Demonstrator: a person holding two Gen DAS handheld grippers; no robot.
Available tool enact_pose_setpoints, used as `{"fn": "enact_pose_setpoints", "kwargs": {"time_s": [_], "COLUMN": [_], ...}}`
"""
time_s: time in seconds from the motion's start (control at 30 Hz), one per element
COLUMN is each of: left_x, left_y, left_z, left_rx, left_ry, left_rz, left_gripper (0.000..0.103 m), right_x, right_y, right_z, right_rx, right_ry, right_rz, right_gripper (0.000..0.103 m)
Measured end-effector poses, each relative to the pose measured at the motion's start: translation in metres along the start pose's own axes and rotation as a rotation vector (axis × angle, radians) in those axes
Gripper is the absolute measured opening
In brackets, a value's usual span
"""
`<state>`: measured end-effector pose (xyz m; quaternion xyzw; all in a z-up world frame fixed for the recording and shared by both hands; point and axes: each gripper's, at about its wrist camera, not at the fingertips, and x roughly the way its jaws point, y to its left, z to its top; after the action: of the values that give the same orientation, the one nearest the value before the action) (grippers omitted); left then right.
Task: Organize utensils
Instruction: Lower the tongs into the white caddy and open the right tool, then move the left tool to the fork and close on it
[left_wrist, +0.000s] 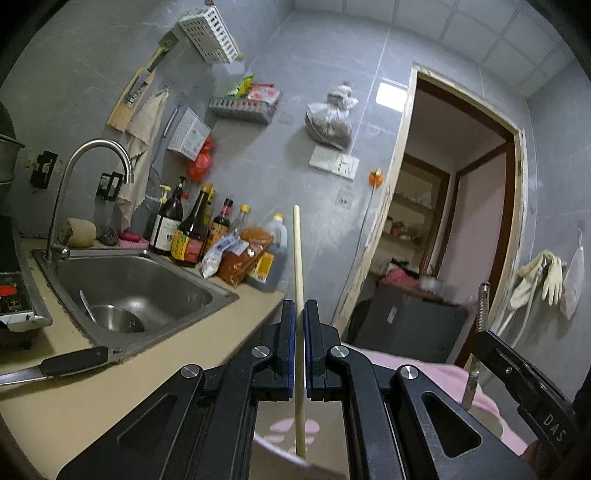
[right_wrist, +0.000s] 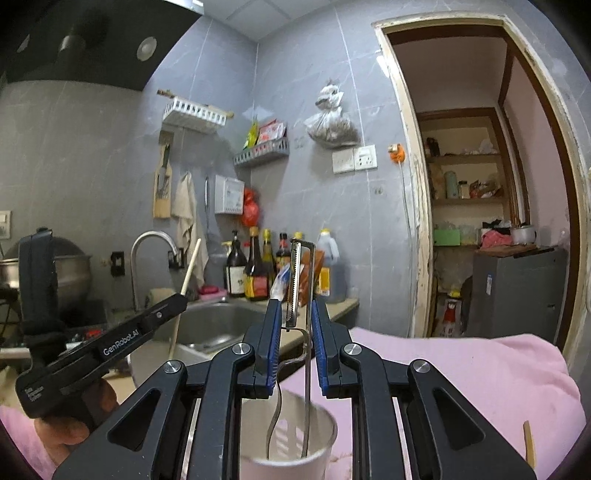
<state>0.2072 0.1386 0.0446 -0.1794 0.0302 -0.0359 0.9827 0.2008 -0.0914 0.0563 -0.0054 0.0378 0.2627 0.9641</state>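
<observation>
Holding one chopstick (left_wrist: 298, 266), left tool (left_wrist: 300, 314); one peeler (right_wrist: 300, 284), right tool (right_wrist: 294, 314).

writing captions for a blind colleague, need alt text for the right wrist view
The right gripper, fingers apart, is poised around a metal peeler standing in a white cup on a pink cloth. To the left, the left gripper pinches a wooden chopstick. Behind are a steel sink, sauce bottles and an open doorway.
</observation>
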Motion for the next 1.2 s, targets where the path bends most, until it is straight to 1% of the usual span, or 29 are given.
{"fn": "enact_pose_setpoints", "kwargs": {"time_s": [0.1, 0.2, 0.23, 0.27, 0.3, 0.4, 0.5, 0.53, 0.63, 0.67, 0.7, 0.73, 0.77, 0.8, 0.87, 0.9, 0.93, 0.97, 1.0, 1.03, 1.07, 1.1, 1.17, 1.2], "left_x": [-0.007, -0.011, -0.012, -0.014, -0.015, -0.018, -0.022, -0.025, -0.033, -0.036, -0.039, -0.042, -0.045, -0.049, -0.053, -0.056, -0.057, -0.059, -0.06, -0.061, -0.061, -0.06, -0.061, -0.06], "left_y": [0.003, 0.004, 0.004, 0.004, 0.004, 0.002, 0.0, -0.003, -0.012, -0.018, -0.024, -0.03, -0.038, -0.048, -0.062, -0.072, -0.078, -0.087, -0.093, -0.101, -0.109, -0.115, -0.123, -0.131], "left_z": [-0.002, -0.001, -0.002, -0.003, -0.004, -0.005, -0.004, -0.002, 0.006, 0.009, 0.013, 0.016, 0.019, 0.023, 0.027, 0.028, 0.029, 0.029, 0.029, 0.029, 0.028, 0.028, 0.025, 0.023], "left_rx": [-0.019, -0.021, -0.023, -0.018, -0.011, 0.001, 0.001, 0.002, 0.016, 0.03, 0.043, 0.057, 0.073, 0.099, 0.133, 0.157, 0.171, 0.19, 0.204, 0.219, 0.23, 0.232, 0.233, 0.236], "left_ry": [0.002, 0.04, 0.055, 0.067, 0.076, 0.108, 0.128, 0.124, 0.107, 0.098, 0.089, 0.079, 0.068, 0.054, 0.035, 0.021, 0.014, 0.005, 0.0, -0.003, -0.004, -0.005, -0.012, -0.01], "left_rz": [-0.035, -0.055, -0.065, -0.067, -0.063, -0.076, -0.091, -0.1, -0.11, -0.107, -0.103, -0.102, -0.098, -0.094, -0.094, -0.093, -0.095, -0.097, -0.101, -0.114, -0.137, -0.152, -0.185, -0.208], "left_gripper": [0.002, 0.003, 0.003, 0.003, 0.003, 0.005, 0.018, 0.025, 0.033, 0.037, 0.04, 0.047, 0.054, 0.057, 0.069, 0.073, 0.08, 0.086, 0.089, 0.095, 0.099, 0.1, 0.101, 0.101], "right_x": [-0.002, -0.005, -0.006, -0.006, -0.006, -0.009, -0.014, -0.016, -0.025, -0.028, -0.034, -0.038, -0.042, -0.05, -0.063, -0.072, -0.08, -0.087, -0.096, -0.107, -0.118, -0.125, -0.14, -0.152], "right_y": [0.0, 0.001, 0.001, 0.001, 0.001, 0.002, 0.0, 0.0, -0.003, -0.005, -0.008, -0.01, -0.013, -0.018, -0.024, -0.028, -0.033, -0.037, -0.042, -0.047, -0.052, -0.057, -0.066, -0.072], "right_z": [-0.004, -0.005, -0.006, -0.005, -0.006, -0.006, -0.003, -0.001, 0.006, 0.009, 0.012, 0.015, 0.018, 0.023, 0.03, 0.034, 0.039, 0.043, 0.047, 0.051, 0.055, 0.057, 0.061, 0.062], "right_rx": [0.004, 0.0, 0.003, 0.007, 0.012, 0.017, 0.034, 0.037, 0.046, 0.048, 0.048, 0.049, 0.049, 0.046, 0.034, 0.021, 0.008, 0.0, -0.01, -0.022, -0.035, -0.043, -0.052, -0.053], "right_ry": [0.026, 0.038, 0.043, 0.057, 0.061, 0.056, 0.047, 0.042, 0.017, 0.008, -0.008, -0.019, -0.031, -0.056, -0.094, -0.118, -0.14, -0.157, -0.176, -0.197, -0.214, -0.223, -0.233, -0.242], "right_rz": [0.013, 0.024, 0.028, 0.034, 0.041, 0.045, 0.052, 0.05, 0.037, 0.03, 0.013, -0.003, -0.019, -0.046, -0.081, -0.114, -0.144, -0.164, -0.188, -0.22, -0.252, -0.271, -0.308, -0.335], "right_gripper": [0.015, 0.016, 0.017, 0.023, 0.025, 0.026, 0.027, 0.027, 0.028, 0.03, 0.034, 0.037, 0.045, 0.052, 0.058, 0.064, 0.067, 0.074, 0.08, 0.083, 0.09, 0.096, 0.103, 0.103]}}
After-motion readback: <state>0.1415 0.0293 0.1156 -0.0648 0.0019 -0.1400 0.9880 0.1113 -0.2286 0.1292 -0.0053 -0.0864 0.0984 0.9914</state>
